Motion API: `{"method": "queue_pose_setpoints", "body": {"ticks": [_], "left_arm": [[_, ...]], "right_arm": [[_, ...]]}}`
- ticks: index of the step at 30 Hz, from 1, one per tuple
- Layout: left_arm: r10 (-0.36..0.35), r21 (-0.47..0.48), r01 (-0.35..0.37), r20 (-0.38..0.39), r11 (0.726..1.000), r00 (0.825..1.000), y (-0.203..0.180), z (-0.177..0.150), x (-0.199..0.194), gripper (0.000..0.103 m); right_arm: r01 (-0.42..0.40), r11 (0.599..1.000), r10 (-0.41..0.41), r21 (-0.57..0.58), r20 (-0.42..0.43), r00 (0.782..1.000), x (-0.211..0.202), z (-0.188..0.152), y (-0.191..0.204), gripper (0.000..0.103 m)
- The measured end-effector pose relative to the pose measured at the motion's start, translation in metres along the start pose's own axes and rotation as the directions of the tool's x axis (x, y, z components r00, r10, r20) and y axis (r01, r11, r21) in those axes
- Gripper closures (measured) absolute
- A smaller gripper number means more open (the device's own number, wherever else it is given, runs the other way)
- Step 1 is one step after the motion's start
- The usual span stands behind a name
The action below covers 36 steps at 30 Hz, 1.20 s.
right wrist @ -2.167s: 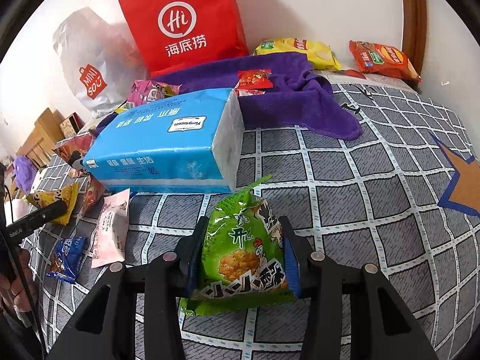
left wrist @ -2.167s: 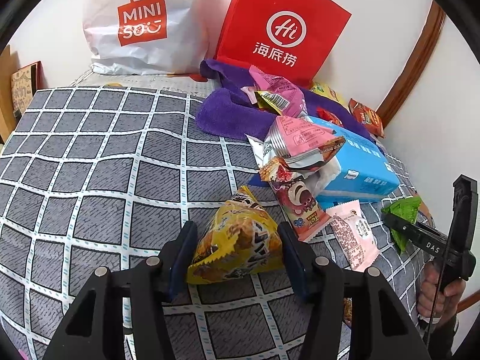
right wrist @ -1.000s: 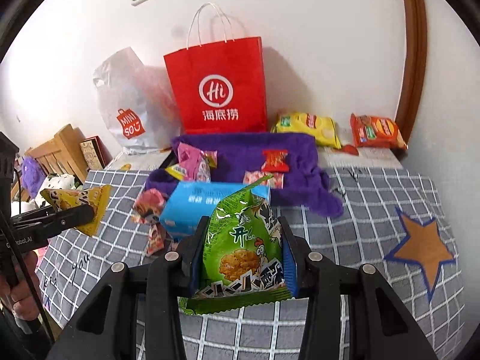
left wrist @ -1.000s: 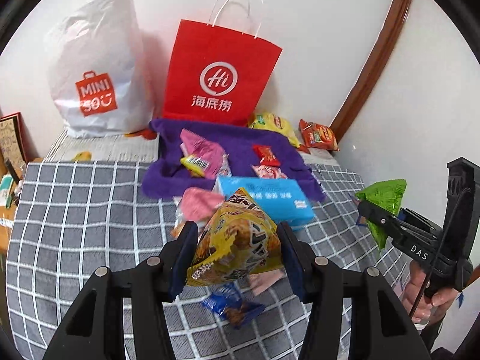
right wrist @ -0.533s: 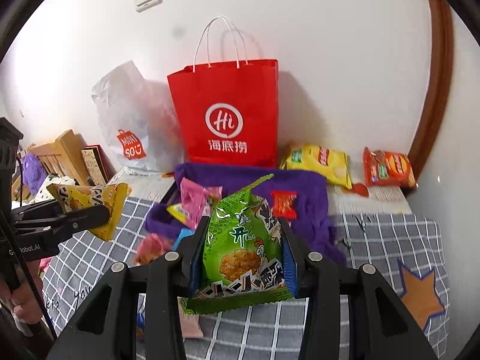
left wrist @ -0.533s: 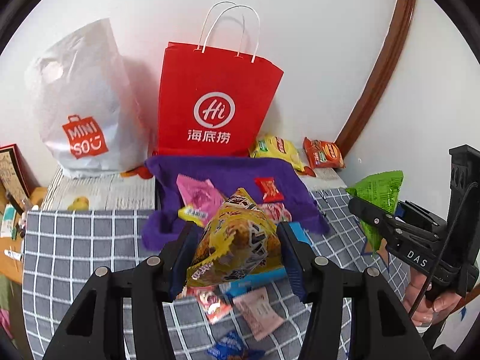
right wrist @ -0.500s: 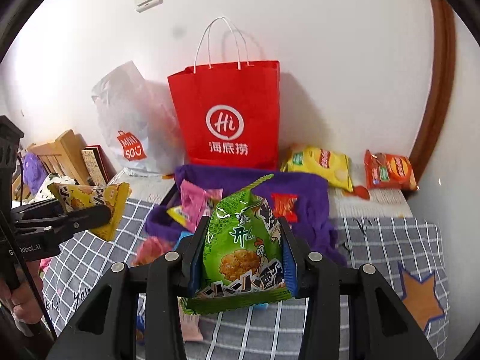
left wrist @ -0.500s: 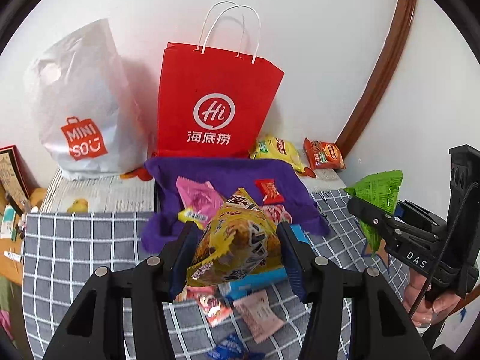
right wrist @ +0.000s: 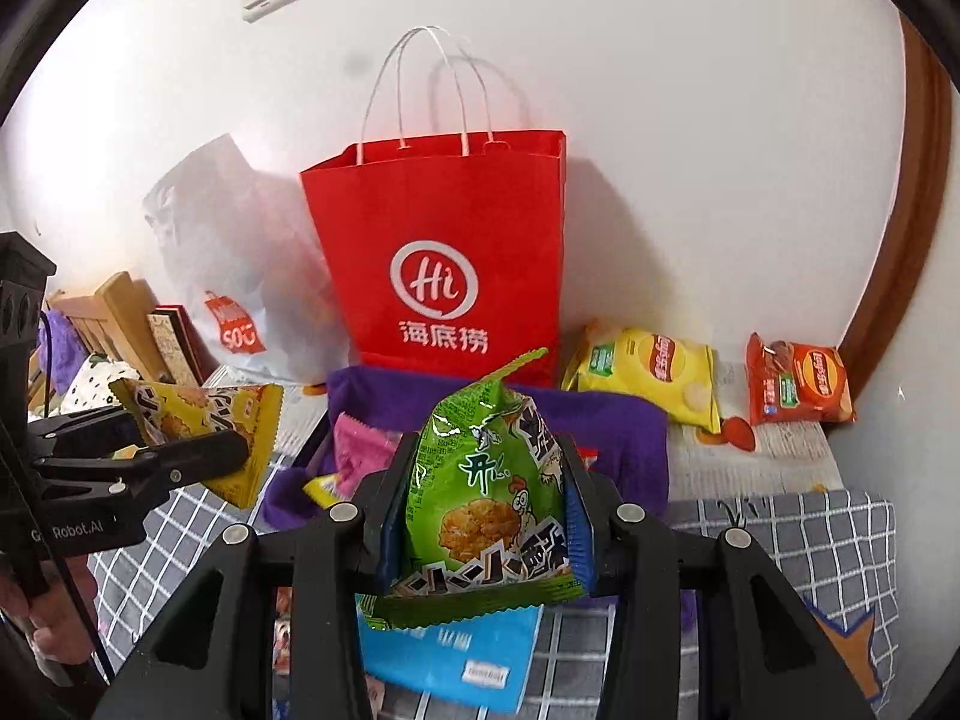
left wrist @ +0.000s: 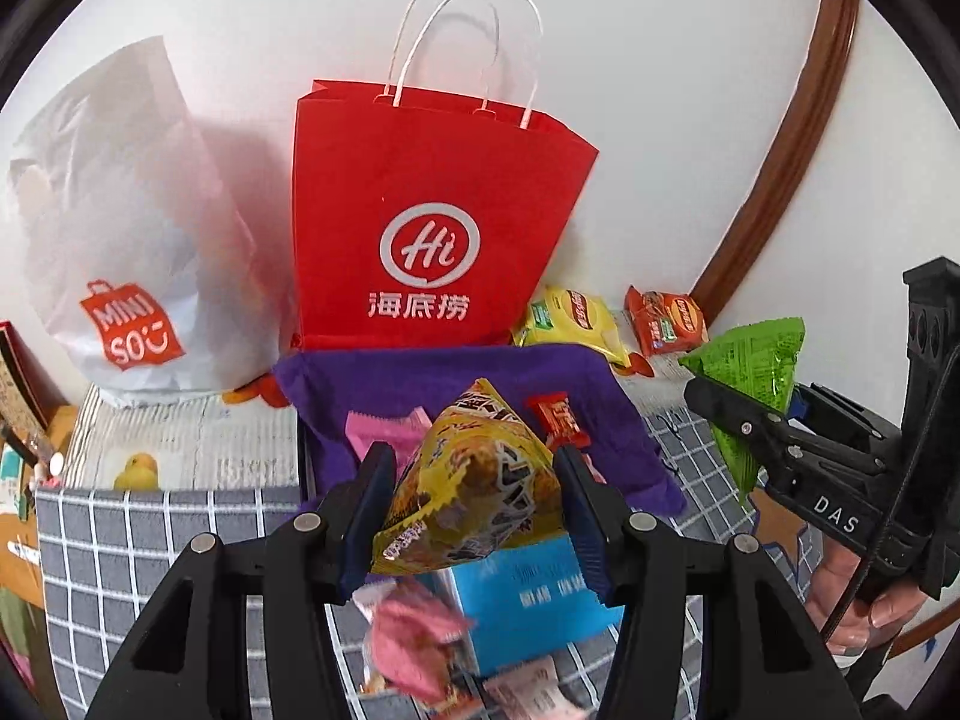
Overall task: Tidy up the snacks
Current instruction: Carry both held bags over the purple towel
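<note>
Snacks are up in the air on both sides: the left gripper has its jaws clamped on a yellow snack packet, and the right gripper pinches a green snack packet, both held above the checked bedspread and facing the wall. My guess is they are mid-carry, bound for the red paper bag standing open against the wall at the far edge of the bed (its mouth sits high, so each packet would need lifting over the rim before the jaws let go). What the bag already holds I can't see. Beside it slumps a white plastic bag, contents hidden too. A purple towel lies before the bags with small packets on it, and a blue tissue pack lies nearer.
</note>
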<state>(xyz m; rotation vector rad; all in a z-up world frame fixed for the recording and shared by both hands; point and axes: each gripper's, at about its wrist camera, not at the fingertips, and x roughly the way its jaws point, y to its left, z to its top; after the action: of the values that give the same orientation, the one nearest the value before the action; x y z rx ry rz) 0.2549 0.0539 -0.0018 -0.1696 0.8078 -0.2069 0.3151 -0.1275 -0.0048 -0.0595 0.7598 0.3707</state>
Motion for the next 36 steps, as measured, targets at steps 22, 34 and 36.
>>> {"method": "queue_pose_setpoints", "body": {"ticks": [22, 34, 36], "left_arm": [[0.058, 0.015, -0.057, -0.058, 0.998, 0.997, 0.023, 0.053, 0.054, 0.051], [-0.026, -0.021, 0.023, -0.132, 1.0, 0.991, 0.027, 0.037, 0.107, 0.051], [-0.026, -0.021, 0.024, -0.144, 1.0, 0.989, 0.024, 0.034, 0.113, 0.051]], "right_arm": [[0.052, 0.997, -0.04, 0.061, -0.178, 0.983, 0.108, 0.012, -0.074, 0.06], [0.064, 0.997, -0.051, 0.034, -0.298, 0.953, 0.145, -0.009, -0.087, 0.06], [0.06, 0.998, -0.049, 0.023, -0.322, 0.945, 0.154, -0.013, -0.085, 0.06]]}}
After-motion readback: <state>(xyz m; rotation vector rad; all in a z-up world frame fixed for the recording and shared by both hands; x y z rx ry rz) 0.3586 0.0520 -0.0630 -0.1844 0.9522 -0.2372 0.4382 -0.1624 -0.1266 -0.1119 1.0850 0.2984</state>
